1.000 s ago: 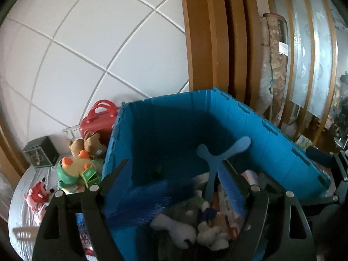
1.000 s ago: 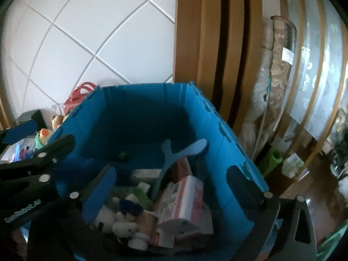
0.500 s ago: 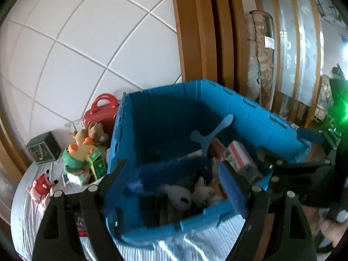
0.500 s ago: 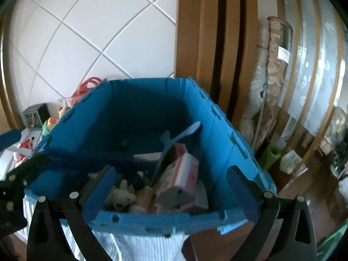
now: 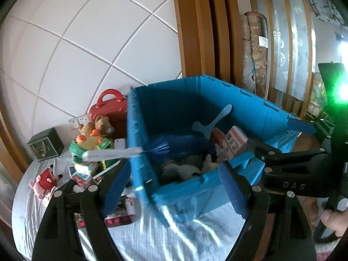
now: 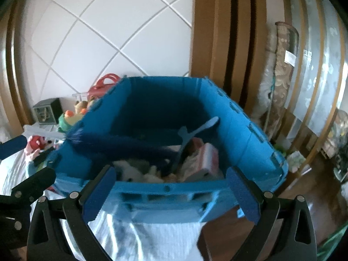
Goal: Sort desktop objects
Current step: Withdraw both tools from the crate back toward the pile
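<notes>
A blue plastic crate (image 5: 256, 108) stands on a white-clothed table (image 5: 174, 239). It holds white plush toys (image 5: 184, 169), red-and-white boxes (image 5: 235, 139), a blue Y-shaped piece (image 5: 208, 126) and a blue duster (image 5: 174, 145). The duster's silver handle (image 5: 108, 154) sticks out over the left rim. My left gripper (image 5: 174, 187) is open in front of the crate's near corner, holding nothing. In the right wrist view the crate (image 6: 245, 139) faces my right gripper (image 6: 171, 195), open just before its front wall. The duster (image 6: 121, 143) lies across the inside.
Left of the crate lie a pink-red plush (image 5: 43, 182), a green-yellow duck toy (image 5: 87, 143), a teddy bear (image 5: 95, 126), a red case (image 5: 111, 106), a dark green box (image 5: 45, 143) and flat packets (image 5: 119, 213). Wooden slats and a rolled carpet (image 5: 256, 50) stand behind.
Both grippers have drawn back from above the crate's inside to in front of it. Its front rim and the cloth now show, and the duster's handle has come into view.
</notes>
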The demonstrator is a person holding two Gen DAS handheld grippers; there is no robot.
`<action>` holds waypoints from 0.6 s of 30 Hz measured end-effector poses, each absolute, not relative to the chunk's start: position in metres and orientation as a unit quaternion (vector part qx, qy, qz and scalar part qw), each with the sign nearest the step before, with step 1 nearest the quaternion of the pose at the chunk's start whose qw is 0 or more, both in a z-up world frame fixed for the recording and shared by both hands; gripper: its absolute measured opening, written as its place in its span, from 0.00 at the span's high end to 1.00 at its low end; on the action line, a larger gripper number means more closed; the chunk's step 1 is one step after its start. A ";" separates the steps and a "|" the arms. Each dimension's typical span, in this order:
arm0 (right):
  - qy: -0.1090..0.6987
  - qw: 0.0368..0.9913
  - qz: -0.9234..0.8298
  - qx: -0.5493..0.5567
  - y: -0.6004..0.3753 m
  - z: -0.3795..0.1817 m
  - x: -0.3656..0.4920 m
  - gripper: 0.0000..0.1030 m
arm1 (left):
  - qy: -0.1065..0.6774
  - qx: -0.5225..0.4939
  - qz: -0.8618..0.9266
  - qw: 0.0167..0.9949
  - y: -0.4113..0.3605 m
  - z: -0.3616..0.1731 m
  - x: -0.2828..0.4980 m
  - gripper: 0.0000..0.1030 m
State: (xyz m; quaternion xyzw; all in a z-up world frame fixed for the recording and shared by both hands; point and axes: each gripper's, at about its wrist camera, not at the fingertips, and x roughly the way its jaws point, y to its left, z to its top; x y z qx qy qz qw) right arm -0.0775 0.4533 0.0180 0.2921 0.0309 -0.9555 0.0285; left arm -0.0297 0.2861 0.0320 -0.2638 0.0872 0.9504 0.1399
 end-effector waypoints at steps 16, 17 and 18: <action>0.049 0.055 -0.947 0.311 0.277 0.009 0.004 0.00 | 0.045 -0.291 0.950 0.108 0.098 0.010 0.029 0.20; 0.054 0.058 -0.945 0.316 0.264 0.006 0.008 0.00 | 0.041 -0.293 0.949 0.106 0.086 0.008 0.032 0.20; 0.056 0.061 -0.944 0.319 0.255 0.003 0.011 0.00 | 0.038 -0.295 0.949 0.105 0.078 0.006 0.034 0.20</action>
